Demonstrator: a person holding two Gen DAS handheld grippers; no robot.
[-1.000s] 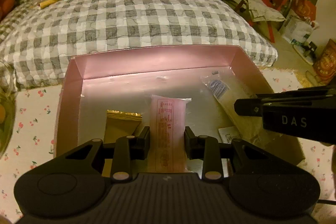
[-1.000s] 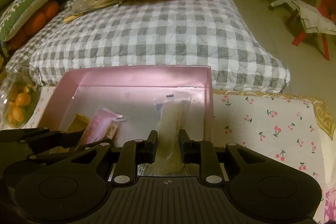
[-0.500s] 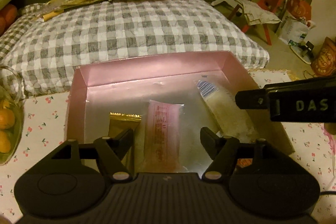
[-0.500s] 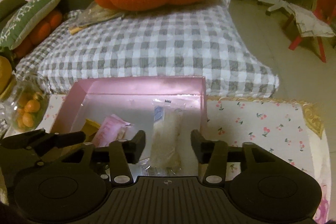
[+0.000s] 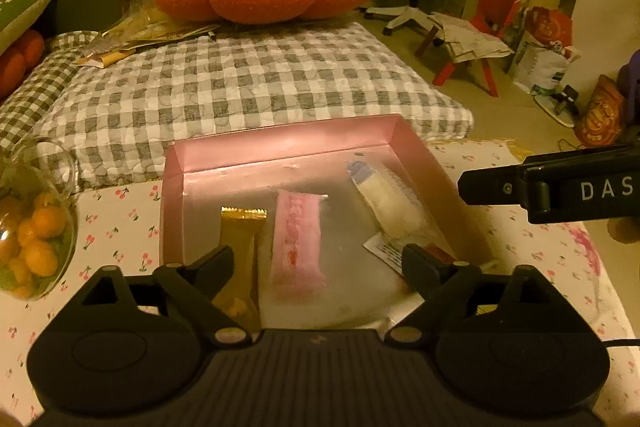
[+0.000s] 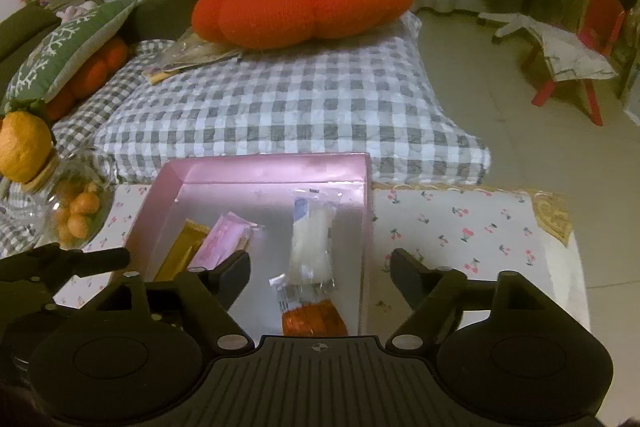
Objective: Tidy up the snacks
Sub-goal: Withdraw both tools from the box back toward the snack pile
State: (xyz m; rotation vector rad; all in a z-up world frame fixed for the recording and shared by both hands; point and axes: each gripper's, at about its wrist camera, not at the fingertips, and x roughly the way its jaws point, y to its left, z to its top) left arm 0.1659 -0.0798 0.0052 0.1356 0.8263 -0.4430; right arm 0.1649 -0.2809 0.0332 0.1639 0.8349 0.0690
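The pink box [image 5: 280,143] sits on the desk [image 6: 460,227] with its far wall just beside the checked cushion [image 5: 248,87]. Inside it lie a gold packet [image 5: 240,247] nearest the left wall, a pink packet [image 5: 298,235] in the middle, a white packet [image 5: 388,203] toward the right wall and an orange packet [image 6: 314,317] at the near edge. The left hand-held gripper [image 5: 316,263] and right hand-held gripper [image 6: 320,271] have just been opening; both stand wide above the box, gripping nothing.
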